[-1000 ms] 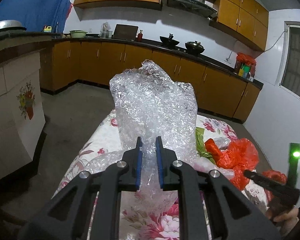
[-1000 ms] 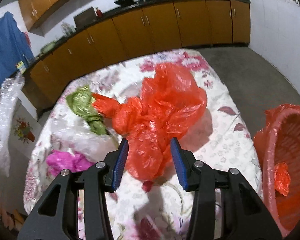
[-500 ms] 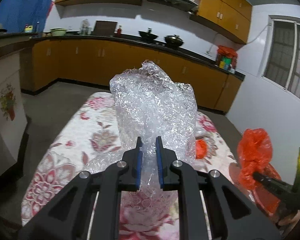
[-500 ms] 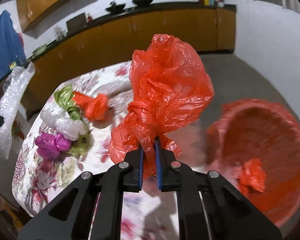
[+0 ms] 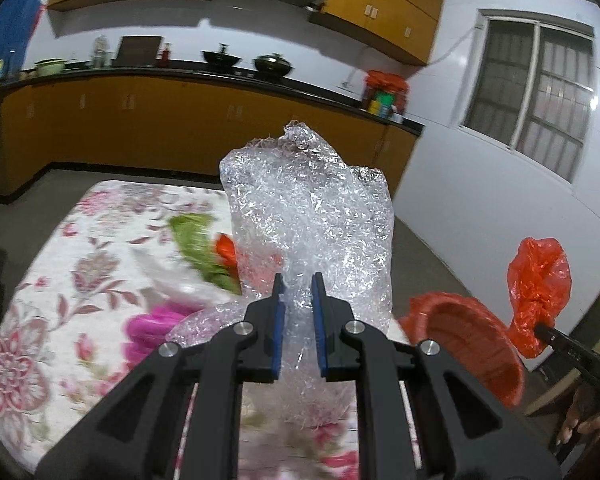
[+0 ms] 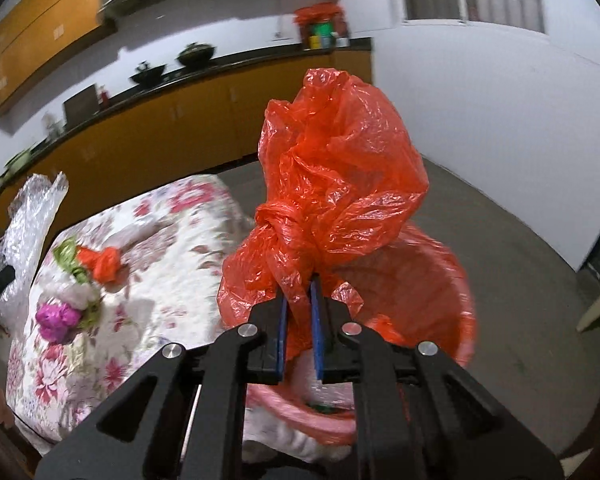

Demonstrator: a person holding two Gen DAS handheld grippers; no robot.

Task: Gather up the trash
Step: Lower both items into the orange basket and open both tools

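Note:
My left gripper (image 5: 298, 284) is shut on a sheet of clear bubble wrap (image 5: 308, 216) and holds it upright above the floral table (image 5: 60, 264). My right gripper (image 6: 298, 286) is shut on a knotted red plastic bag (image 6: 340, 184) and holds it over the red-lined trash basket (image 6: 432, 280). The basket (image 5: 472, 340) stands beside the table's right edge, and the held red bag (image 5: 540, 280) shows beyond it. The bubble wrap also shows at the left in the right wrist view (image 6: 32, 224).
On the table lie a green bag (image 6: 66, 256), a small red bag (image 6: 104, 264), a magenta bag (image 6: 58, 318) and a white bag (image 5: 172, 276). Kitchen cabinets (image 5: 180, 120) run along the back wall. A white wall (image 5: 500, 208) stands to the right.
My right gripper closed on the red bag, lifted it off the table and carried it right over the basket. My left gripper swung right with the bubble wrap.

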